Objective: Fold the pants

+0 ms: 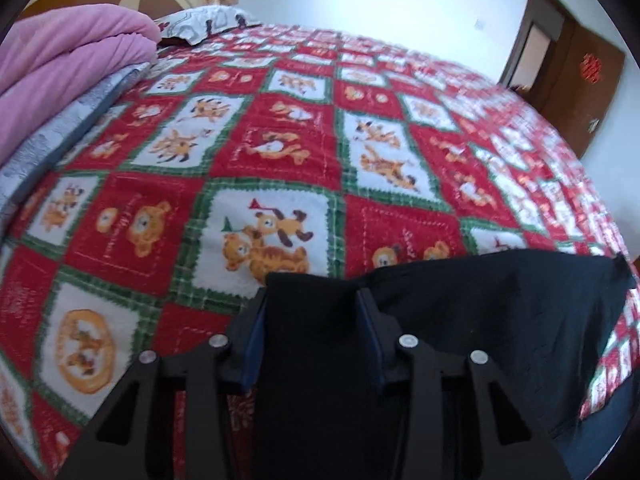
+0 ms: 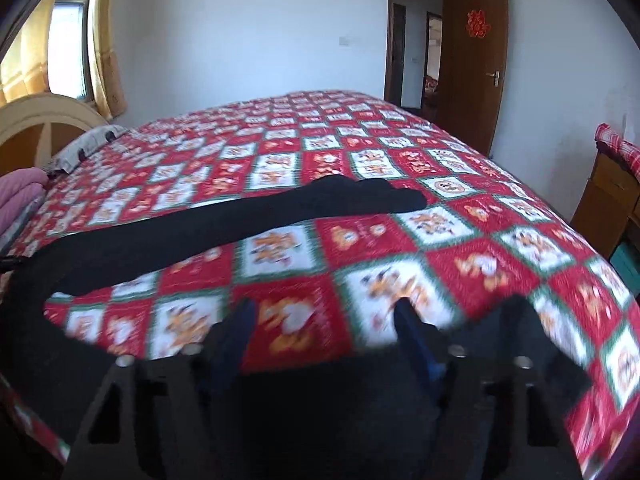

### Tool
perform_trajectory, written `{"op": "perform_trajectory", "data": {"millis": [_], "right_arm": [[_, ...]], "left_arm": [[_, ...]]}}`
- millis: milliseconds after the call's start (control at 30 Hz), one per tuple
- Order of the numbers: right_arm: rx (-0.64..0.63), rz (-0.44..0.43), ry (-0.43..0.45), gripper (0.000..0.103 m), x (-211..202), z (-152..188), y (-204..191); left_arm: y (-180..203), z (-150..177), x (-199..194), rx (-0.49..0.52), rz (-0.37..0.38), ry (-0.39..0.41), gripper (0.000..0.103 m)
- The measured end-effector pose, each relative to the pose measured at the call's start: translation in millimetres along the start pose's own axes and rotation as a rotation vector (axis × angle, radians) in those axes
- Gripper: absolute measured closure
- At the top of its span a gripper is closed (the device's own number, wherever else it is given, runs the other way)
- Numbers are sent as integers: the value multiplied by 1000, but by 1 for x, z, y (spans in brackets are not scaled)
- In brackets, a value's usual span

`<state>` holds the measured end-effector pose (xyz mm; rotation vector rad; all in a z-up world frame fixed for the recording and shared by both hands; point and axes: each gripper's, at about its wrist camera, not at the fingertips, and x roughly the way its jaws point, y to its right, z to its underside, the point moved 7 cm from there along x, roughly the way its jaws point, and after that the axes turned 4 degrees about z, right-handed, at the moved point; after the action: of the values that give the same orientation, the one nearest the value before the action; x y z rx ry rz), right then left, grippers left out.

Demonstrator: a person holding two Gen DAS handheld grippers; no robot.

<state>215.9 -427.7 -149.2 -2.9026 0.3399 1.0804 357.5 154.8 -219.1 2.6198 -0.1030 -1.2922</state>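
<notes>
Left tool [image 1: 312, 296]: our fingers stand a moderate gap apart with black cloth of the pants [image 1: 500, 300] bunched between them and seemingly gripped, the fabric trailing off to the right over the near edge of the bed [image 1: 280, 140]. Right tool [image 2: 324, 312]: fingers spread apart, nothing between the tips but quilt showing through; dark cloth lies under and just beside the right finger, though blur stops us telling whether it touches. From the right wrist view one long leg of the pants [image 2: 240, 224] stretches away across the quilt toward the far right. Pink blanket [image 1: 60, 64] and pillow [image 1: 208, 24] sit well apart by the headboard. We judge we are early in the fold, gathering the near end. To do it well: get the right tool onto the matching corner before lifting, keep both grips level, draw the cloth taut so the legs stack edge to edge, and avoid snagging the quilt beneath.
</notes>
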Motion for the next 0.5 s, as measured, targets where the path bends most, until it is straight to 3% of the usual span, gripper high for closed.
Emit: {"op": "perform_trajectory", "data": {"millis": [100,367,500], "right_arm": [[28,5,-34,57,26,-23,22],[151,65,-62,57,92,-104,86],[167,61,-86,57,126,-126,96]], "left_arm": [[-5,0,0,-40,44,3,61],[-4,-3,0,-27,15,44,66],[-4,-2,1,-22,7,50,66]]}}
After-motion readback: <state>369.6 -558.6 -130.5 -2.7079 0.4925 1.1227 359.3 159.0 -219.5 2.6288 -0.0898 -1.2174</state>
